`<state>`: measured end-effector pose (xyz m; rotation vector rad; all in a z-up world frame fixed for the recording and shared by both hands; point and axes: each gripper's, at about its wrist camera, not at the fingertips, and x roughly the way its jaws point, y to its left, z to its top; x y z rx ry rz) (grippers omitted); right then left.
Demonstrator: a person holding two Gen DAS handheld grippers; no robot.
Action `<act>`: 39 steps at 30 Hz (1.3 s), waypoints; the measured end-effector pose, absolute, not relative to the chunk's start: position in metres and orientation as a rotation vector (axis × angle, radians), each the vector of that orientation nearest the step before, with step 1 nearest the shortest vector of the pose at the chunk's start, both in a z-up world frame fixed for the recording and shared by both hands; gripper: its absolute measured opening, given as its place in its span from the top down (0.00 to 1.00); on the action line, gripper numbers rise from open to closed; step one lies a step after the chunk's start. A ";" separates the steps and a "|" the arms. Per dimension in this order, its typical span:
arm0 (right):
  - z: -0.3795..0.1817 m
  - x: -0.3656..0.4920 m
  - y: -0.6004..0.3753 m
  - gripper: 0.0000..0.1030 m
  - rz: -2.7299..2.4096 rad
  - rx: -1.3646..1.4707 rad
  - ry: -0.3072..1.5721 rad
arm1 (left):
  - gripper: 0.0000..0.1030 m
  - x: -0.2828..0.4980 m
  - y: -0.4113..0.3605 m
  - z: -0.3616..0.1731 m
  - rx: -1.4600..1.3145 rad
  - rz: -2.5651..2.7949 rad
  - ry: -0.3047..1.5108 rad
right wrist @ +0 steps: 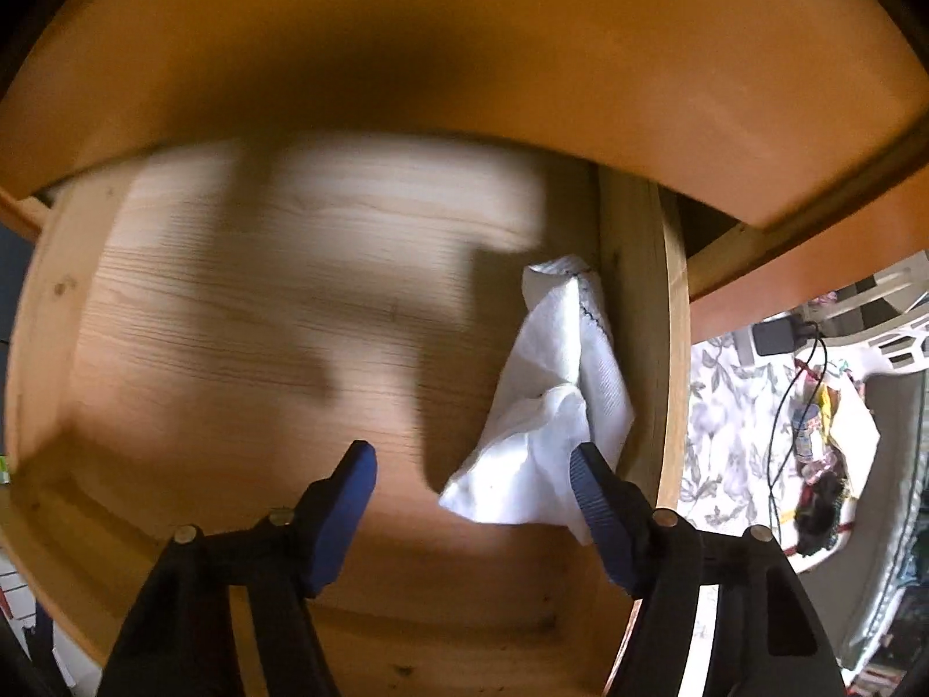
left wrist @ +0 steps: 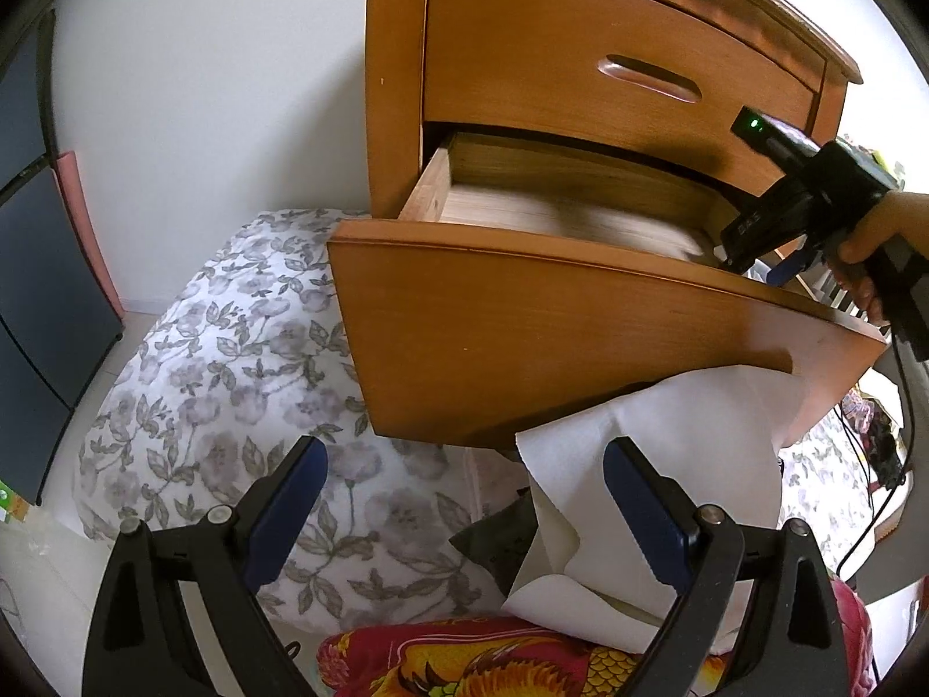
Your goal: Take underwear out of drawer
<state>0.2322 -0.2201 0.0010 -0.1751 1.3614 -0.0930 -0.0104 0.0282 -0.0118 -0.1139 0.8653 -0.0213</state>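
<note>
Left wrist view: the drawer [left wrist: 580, 313] is shown pulled out, with the right gripper [left wrist: 772, 267] dipped into it; its jaws are hidden there. The left gripper [left wrist: 464, 499] is seen released, empty, with white paper [left wrist: 668, 447] behind it.

Right wrist view: only here is the underwear [right wrist: 551, 406] revealed, crumpled against the drawer's right wall. The right gripper's jaws are parted, nothing gripped. A miss is likely, since the cloth lies off-centre beside the right finger [right wrist: 598, 499].

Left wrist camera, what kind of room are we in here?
Most likely a bedroom. A wooden chest of drawers stands against a white wall with its lower drawer pulled open, and beside it lies floral-print bedding, the sort of quilt or pillow you find on a bed.
</note>
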 end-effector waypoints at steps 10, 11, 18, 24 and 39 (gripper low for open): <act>-0.015 0.240 -0.222 0.51 -0.156 -0.256 1.387 | 0.07 -0.010 0.029 -0.013 -0.132 -0.044 0.865; -0.016 0.241 -0.219 0.54 -0.155 -0.261 1.389 | 0.07 -0.010 0.029 -0.013 -0.134 -0.046 0.865; -0.018 0.240 -0.208 0.66 -0.147 -0.338 1.388 | 0.07 -0.009 0.030 -0.014 -0.146 -0.054 0.868; -0.014 0.237 -0.204 0.87 -0.117 -0.383 1.337 | 0.07 -0.009 0.030 -0.013 -0.146 -0.055 0.871; 0.020 0.217 -0.197 0.93 -0.078 -0.359 1.230 | 0.07 -0.008 0.031 -0.016 -0.150 -0.056 0.884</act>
